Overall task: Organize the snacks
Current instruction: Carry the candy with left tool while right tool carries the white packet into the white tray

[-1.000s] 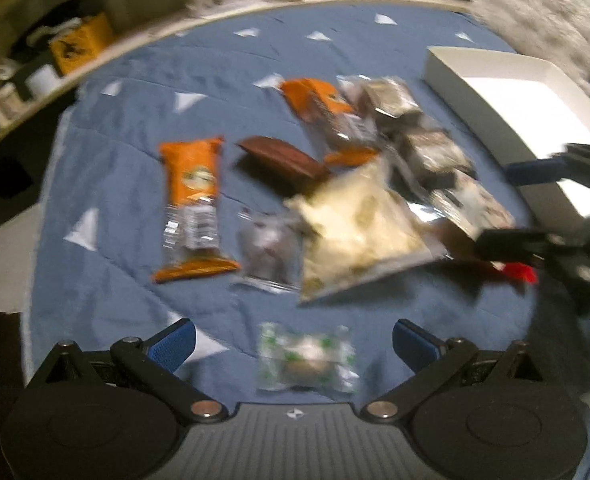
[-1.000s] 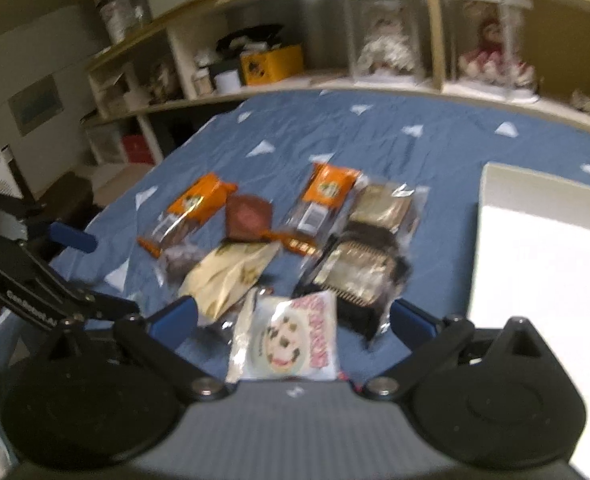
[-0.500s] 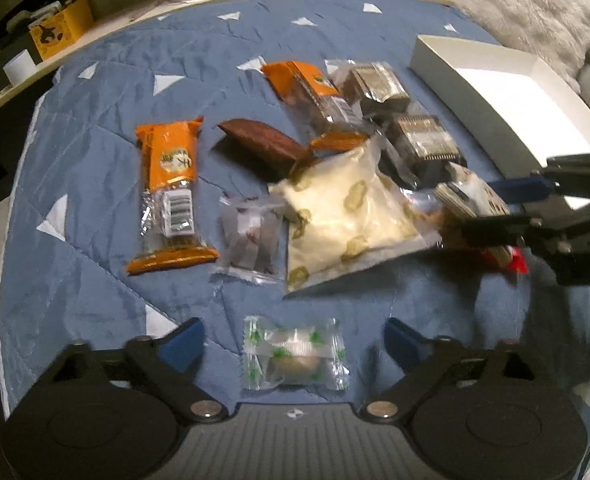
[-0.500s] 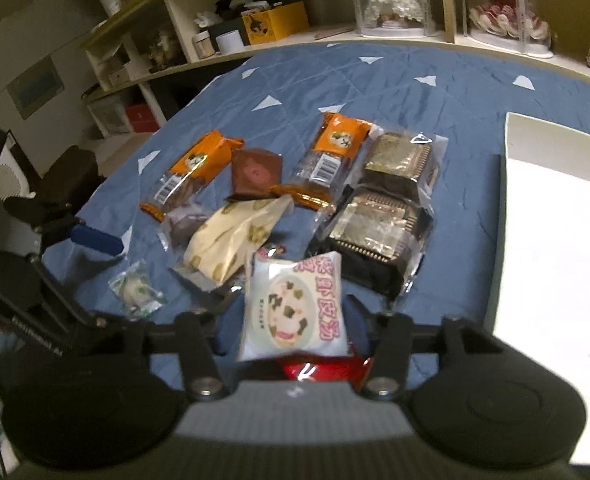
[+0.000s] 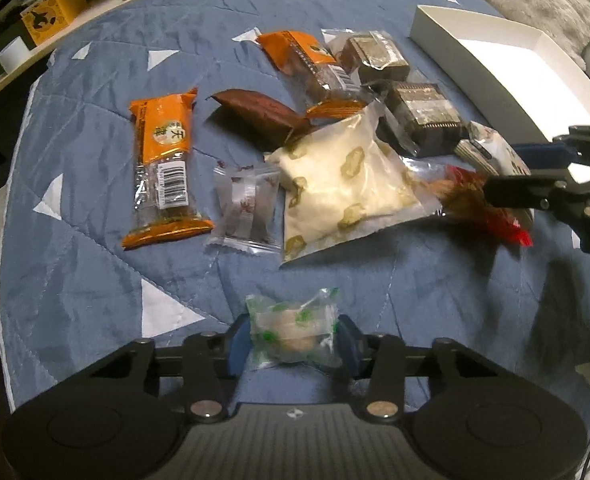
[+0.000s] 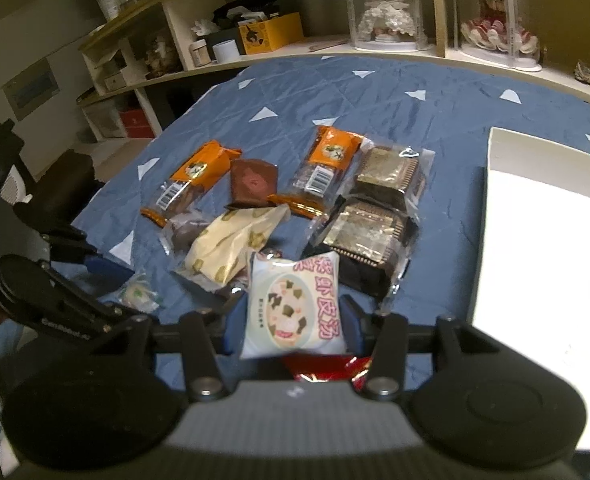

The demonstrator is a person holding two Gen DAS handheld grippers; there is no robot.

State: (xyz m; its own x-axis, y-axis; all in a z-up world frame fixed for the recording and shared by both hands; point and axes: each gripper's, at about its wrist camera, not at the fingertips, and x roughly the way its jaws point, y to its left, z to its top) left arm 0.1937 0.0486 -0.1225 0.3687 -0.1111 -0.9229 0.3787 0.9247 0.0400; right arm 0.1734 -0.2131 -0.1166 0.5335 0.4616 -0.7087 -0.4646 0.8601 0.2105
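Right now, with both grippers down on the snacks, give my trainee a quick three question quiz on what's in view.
1. True or false: the white tray already holds several snacks.
2. Which snack sits between the fingers of the left gripper? A) the orange bar B) the small green-printed packet C) the brown pouch
3. Fill in: the right gripper is closing on a white packet that lies on top of a ____ wrapper.

Key: 1 false, the tray looks empty. 2 B, with the jaws closing on it. 3 red.
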